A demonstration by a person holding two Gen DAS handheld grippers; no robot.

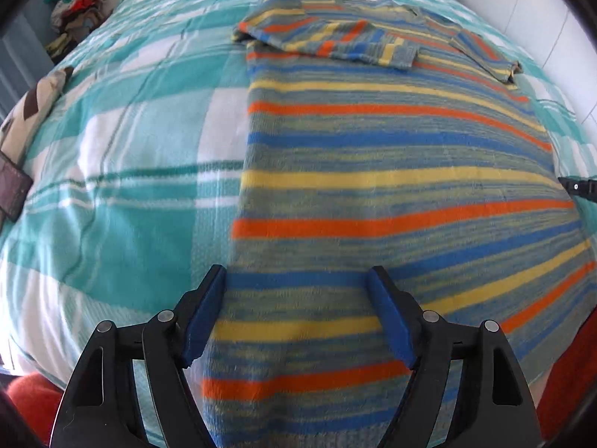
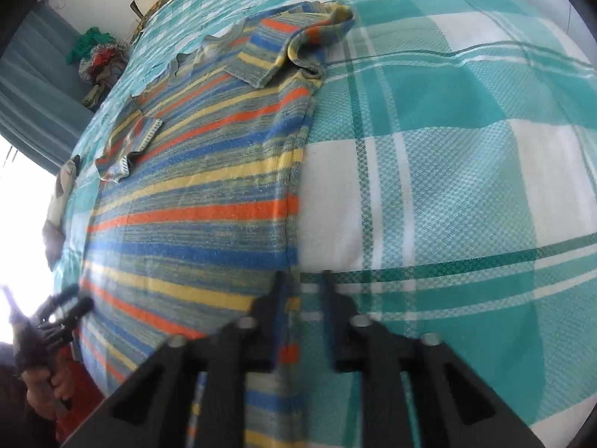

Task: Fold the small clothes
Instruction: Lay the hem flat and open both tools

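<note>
Blue-padded left gripper point(image 1: 296, 313) hangs spread wide above the striped shirt's point(image 1: 391, 171) near hem, nothing pinched, likely lining up a grab. Shirt lies flat on the teal plaid bedspread point(image 1: 123, 171), both sleeves folded in over the chest. Right gripper point(image 2: 304, 298) sits over the shirt's side edge; motion blur, so jaw state unclear, looks nearly shut, empty. Hem cut off below.

Each hand-held gripper point(image 1: 298, 313) has black plastic arms, silver pivot screws and blue finger pads point(image 1: 203, 317).
</note>
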